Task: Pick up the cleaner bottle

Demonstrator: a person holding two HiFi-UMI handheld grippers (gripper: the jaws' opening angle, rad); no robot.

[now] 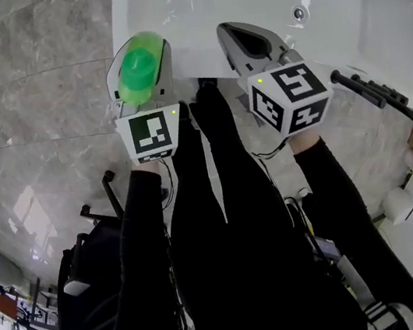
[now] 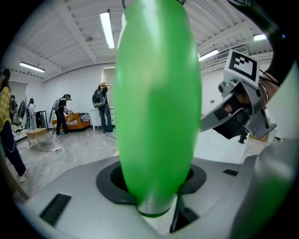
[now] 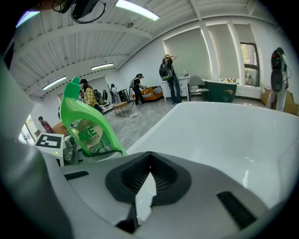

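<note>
One cleaner bottle point(image 1: 139, 71), green, at 11 o'clock in head view, clamped between left tool point(image 1: 139, 53) jaws, held aloft. Right tool point(image 1: 242, 42), 1 o'clock: jaws together, empty. Pick-up judged complete.

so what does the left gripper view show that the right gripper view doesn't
Only the left gripper view: the right gripper from the side, with its marker cube.
Only the right gripper view: the label and bent neck of the cleaner bottle, plus that gripper's own jaws, shut with nothing between them.
Both: the green bottle clamped in the left gripper, people standing far back, and ceiling strip lights.
</note>
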